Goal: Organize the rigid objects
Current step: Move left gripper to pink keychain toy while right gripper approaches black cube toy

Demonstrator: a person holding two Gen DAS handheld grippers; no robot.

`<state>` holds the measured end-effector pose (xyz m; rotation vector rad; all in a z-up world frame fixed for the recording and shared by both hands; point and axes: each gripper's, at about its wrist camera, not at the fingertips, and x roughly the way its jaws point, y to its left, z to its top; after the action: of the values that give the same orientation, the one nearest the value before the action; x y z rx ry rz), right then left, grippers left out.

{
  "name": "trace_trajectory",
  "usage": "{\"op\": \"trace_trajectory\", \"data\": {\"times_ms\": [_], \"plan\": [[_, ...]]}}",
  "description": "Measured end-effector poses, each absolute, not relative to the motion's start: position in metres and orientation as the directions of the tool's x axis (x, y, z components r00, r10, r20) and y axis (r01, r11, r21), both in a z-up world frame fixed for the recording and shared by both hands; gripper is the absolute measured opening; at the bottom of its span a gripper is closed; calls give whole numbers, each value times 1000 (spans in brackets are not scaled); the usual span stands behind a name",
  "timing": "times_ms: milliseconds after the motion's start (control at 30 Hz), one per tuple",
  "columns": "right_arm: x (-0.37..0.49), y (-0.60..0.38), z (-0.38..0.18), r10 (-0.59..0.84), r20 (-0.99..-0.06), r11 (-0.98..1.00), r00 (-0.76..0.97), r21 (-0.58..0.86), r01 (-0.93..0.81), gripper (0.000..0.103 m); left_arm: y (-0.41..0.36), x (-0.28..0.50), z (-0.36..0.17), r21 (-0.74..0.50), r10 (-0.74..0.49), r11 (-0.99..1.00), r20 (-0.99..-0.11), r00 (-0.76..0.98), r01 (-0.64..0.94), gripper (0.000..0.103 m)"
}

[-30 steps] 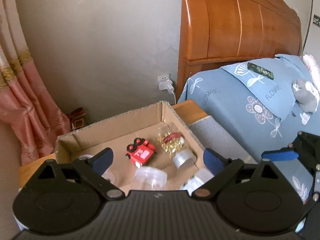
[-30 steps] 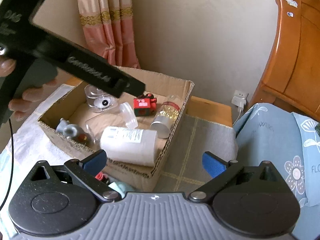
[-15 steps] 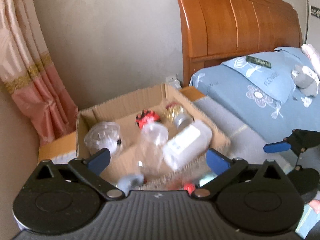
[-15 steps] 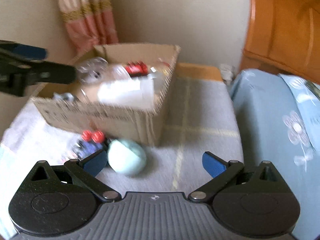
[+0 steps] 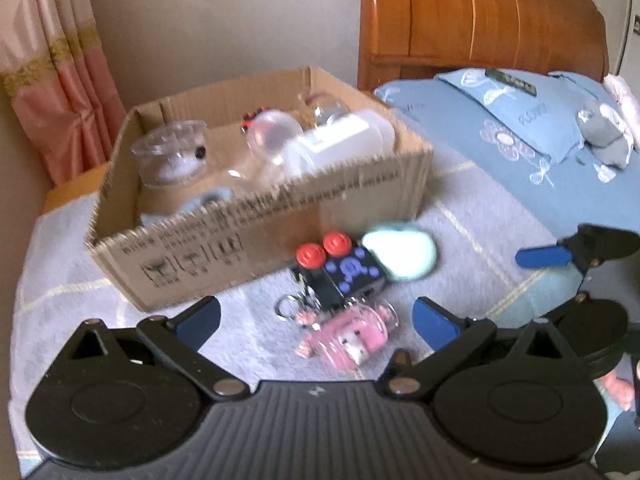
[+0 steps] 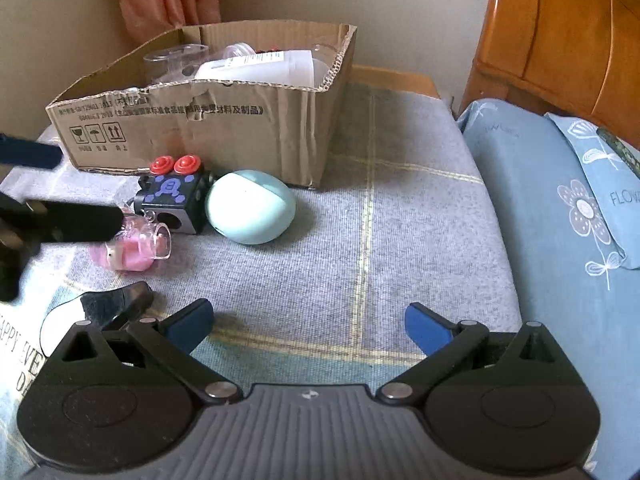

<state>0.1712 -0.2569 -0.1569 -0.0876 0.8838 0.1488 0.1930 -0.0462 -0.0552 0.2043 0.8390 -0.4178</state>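
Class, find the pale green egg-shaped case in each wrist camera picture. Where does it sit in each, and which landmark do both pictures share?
Left wrist view: the pale green egg-shaped case lies right of centre, beside the black cube toy.
Right wrist view: it lies left of centre, right of that cube toy.
Shared landmark: the cardboard box just behind it.

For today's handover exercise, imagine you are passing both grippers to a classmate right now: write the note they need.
Left gripper: open, empty, over the pink toy.
Right gripper: open, empty, above bare blanket.
Cardboard box already holds a white bottle and clear containers.
Left outside, in front of the box: pink toy, black cube with red knobs, mint egg-shaped case.
Next, probably: grab the pink toy with the left gripper.
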Motion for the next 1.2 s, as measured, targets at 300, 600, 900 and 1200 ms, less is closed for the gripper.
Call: {"op": "trace_trajectory", "data": {"times_ms": [300, 600, 900, 1200], "plan": [[164, -261, -160, 123, -727, 981, 676, -14, -193, 103, -58, 206, -78, -12, -268, 916, -762, 589, 402, 102], [164, -262, -161, 139, -716, 977, 684, -13, -212, 103, -40, 213, -95, -6, -204, 944, -796, 570, 330, 102], [164, -262, -162, 144, -711, 976, 688, -13, -218, 103, -4, 215, -97, -3, -139, 975, -792, 595, 223, 102], [168, -258, -160, 137, -726, 976, 674, -15, -216, 103, 26, 218, -97, -6, -99, 988, -789, 607, 154, 102]]}}
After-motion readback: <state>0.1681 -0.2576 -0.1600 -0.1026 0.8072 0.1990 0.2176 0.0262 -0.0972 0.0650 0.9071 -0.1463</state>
